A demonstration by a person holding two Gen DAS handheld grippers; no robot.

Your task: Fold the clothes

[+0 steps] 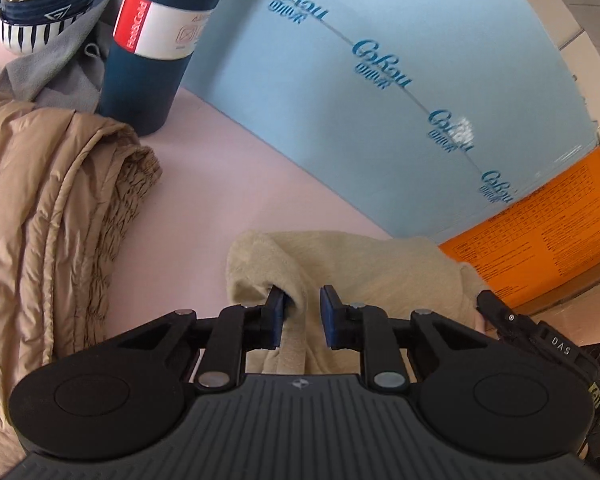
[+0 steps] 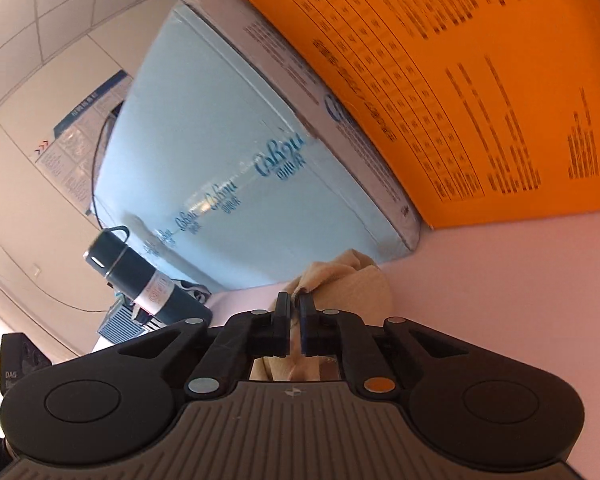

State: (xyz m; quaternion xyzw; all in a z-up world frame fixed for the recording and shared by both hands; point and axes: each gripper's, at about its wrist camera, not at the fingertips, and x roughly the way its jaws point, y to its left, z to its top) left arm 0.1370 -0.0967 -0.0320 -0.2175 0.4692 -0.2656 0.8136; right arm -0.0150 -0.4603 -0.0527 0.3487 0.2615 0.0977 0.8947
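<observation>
Left gripper [image 1: 302, 304] jaws parted, right gripper [image 2: 294, 312] nearly closed

Left gripper [image 1: 302, 312] with jaws parted around a fold of cream fleece garment [image 1: 364, 268] on a pink table [image 1: 204, 184]. Tan puffer jacket [image 1: 48, 208] lies left; dark flask [image 1: 156, 44] and stacked bowls [image 1: 44, 4] far left; blue box [image 1: 380, 92] behind.

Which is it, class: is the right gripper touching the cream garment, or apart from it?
Touching. The right wrist view shows the right gripper with its jaws nearly closed, pinching a fold of the cream garment between the fingertips.
</observation>
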